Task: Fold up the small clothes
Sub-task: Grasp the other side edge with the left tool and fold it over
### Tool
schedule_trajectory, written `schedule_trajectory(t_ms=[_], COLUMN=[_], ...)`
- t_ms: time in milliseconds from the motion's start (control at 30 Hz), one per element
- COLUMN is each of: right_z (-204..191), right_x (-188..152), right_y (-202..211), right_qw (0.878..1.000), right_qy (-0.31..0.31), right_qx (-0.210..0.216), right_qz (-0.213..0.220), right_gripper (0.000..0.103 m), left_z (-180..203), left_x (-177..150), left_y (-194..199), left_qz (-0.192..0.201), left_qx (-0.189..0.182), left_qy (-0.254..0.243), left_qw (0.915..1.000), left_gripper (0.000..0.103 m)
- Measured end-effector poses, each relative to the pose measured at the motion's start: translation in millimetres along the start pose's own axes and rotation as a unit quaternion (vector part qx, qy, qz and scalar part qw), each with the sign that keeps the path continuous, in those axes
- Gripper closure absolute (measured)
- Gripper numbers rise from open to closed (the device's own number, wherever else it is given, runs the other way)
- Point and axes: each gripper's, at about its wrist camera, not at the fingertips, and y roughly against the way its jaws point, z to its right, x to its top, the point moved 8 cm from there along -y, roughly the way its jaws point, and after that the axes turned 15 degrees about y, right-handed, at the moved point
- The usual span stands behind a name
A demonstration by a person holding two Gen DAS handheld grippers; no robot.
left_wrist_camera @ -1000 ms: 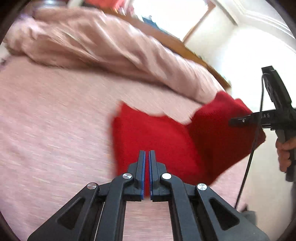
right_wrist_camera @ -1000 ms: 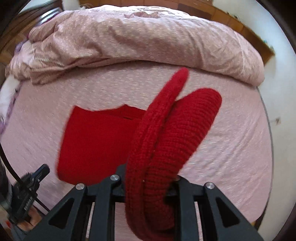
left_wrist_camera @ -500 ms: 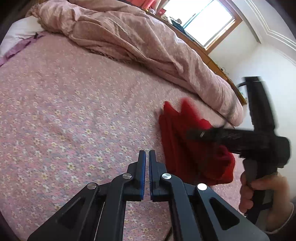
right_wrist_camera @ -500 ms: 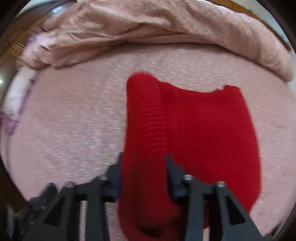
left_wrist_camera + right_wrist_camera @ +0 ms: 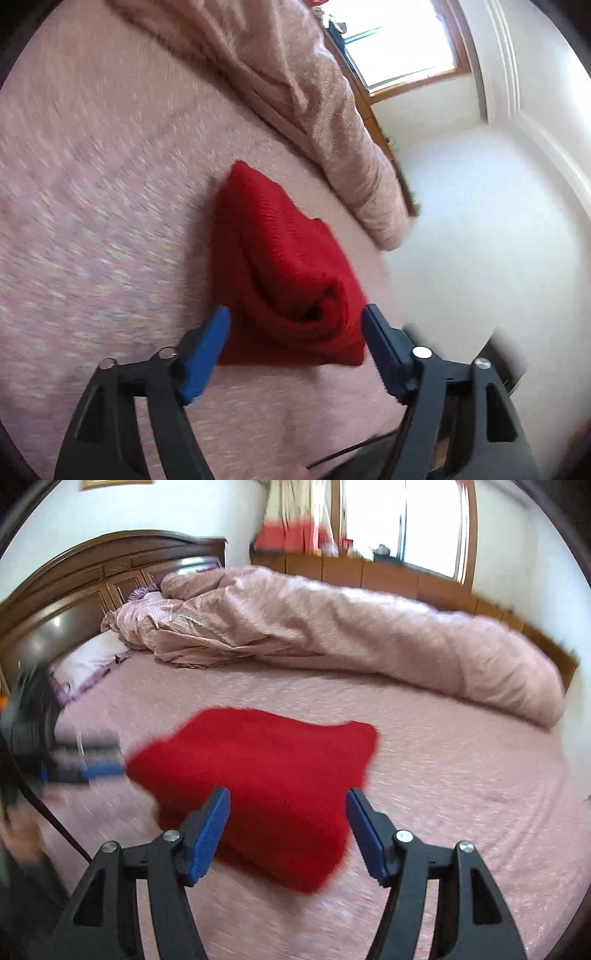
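Both tools are spread wide and hold nothing: the left tool (image 5: 295, 321) frames the near edge of the folded red knit garment (image 5: 284, 273), the right tool (image 5: 288, 805) hangs over it. The garment lies on the pink bed sheet (image 5: 461, 794), well short of the bunched duvet (image 5: 351, 627). Its near end gapes in loose rolls, so the next fold probably needs both layers pinched together at a corner.

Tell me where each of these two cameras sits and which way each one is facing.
Left wrist: on the left gripper, looking along its open fingers at the folded red sweater on the bed sheet, toward the window corner.
Right wrist: on the right gripper, open, facing the sweater, duvet and headboard; the left gripper shows blurred at left.
Shared: sweater, sheet, duvet.
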Motion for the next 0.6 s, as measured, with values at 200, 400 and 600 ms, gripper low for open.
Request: schedule_trajectory(t_ms=[200, 400, 600], right_z=[-3.9, 0.9, -0.7], right_x=[-71.4, -68.6, -55.0], right_y=[-8.7, -45.1, -76.7], right_qw=[1.0, 0.999, 1.0], right_qy=[0.005, -0.028, -0.028], right_qx=[-0.001, 0.015, -0.007], right_qz=[0.017, 0.012, 0.003], right_gripper=[0.033, 0.033, 0.027], left_z=[-0.1, 15.0, 73.6], left_x=[11.0, 30.8, 31.6], left_y=[-47.2, -74.7, -87.1], left_qz=[-0.017, 0.001, 0.027], left_qx=[0.028, 0.045, 0.061], left_qy=[0.021, -0.004, -0.104], left_qw=[0.9992, 0.999, 0.9923], left_gripper=[0.031, 0.055, 0.085])
